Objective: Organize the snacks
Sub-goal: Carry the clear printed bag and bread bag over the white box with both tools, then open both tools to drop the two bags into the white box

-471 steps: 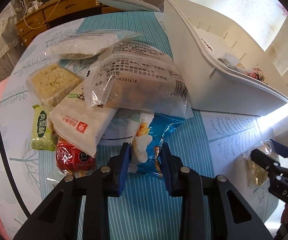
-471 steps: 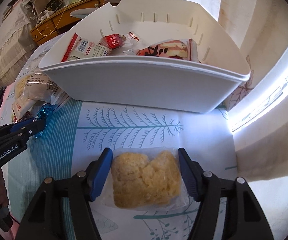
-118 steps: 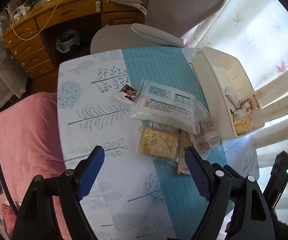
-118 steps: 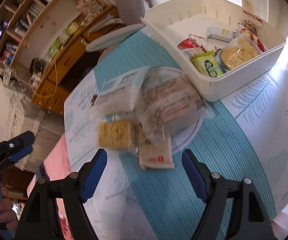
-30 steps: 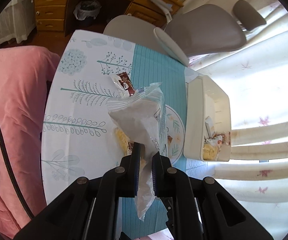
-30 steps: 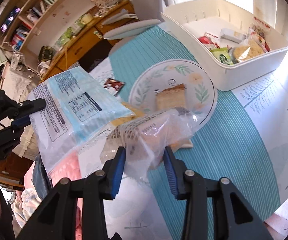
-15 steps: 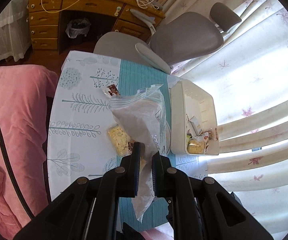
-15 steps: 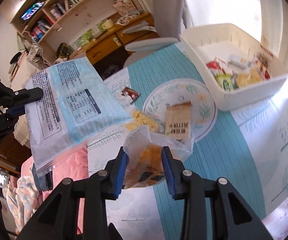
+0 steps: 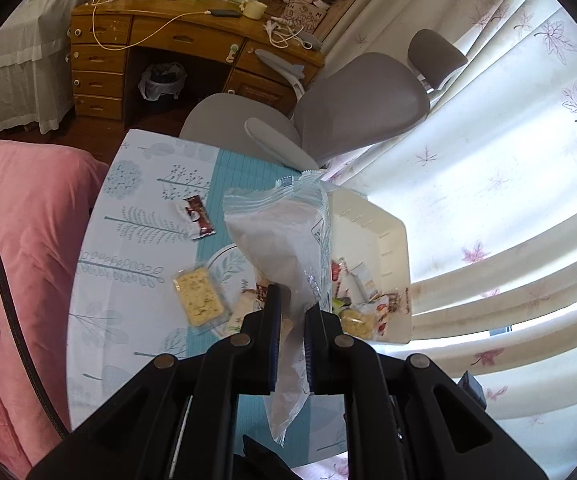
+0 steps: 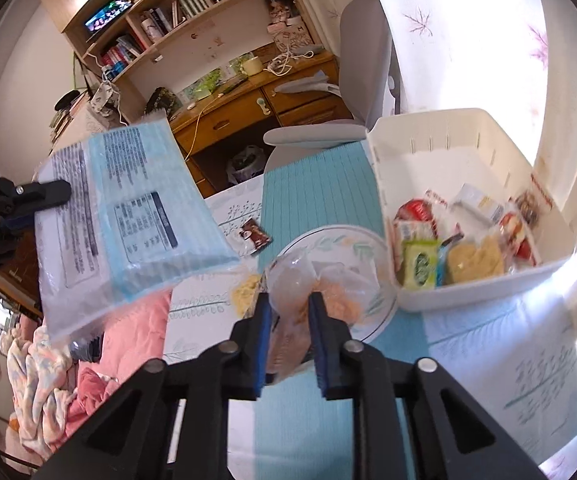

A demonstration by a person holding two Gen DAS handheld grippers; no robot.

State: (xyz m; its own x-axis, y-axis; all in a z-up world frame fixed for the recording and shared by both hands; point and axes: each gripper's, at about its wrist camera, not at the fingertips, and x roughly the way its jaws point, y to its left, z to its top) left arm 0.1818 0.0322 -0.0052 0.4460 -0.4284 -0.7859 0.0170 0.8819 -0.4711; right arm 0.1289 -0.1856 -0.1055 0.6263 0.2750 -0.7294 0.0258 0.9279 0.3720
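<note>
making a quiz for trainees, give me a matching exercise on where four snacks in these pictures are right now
Things:
1. blue-and-clear packet
2. clear bag of orange snacks
3. green packet
4. small brown sachet

Places:
A. lying in the white bin
B. lying alone on the tablecloth
C. clamped in the left gripper, off the table
D. clamped in the right gripper, above the plate

Pairs: 1-C, 2-D, 3-A, 4-B

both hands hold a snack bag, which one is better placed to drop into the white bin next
Probably right: its gripper, shut on the small clear bag of orange snacks, sits beside the white plastic bin. The left gripper's big blue-and-clear bag hangs farther away.
</note>
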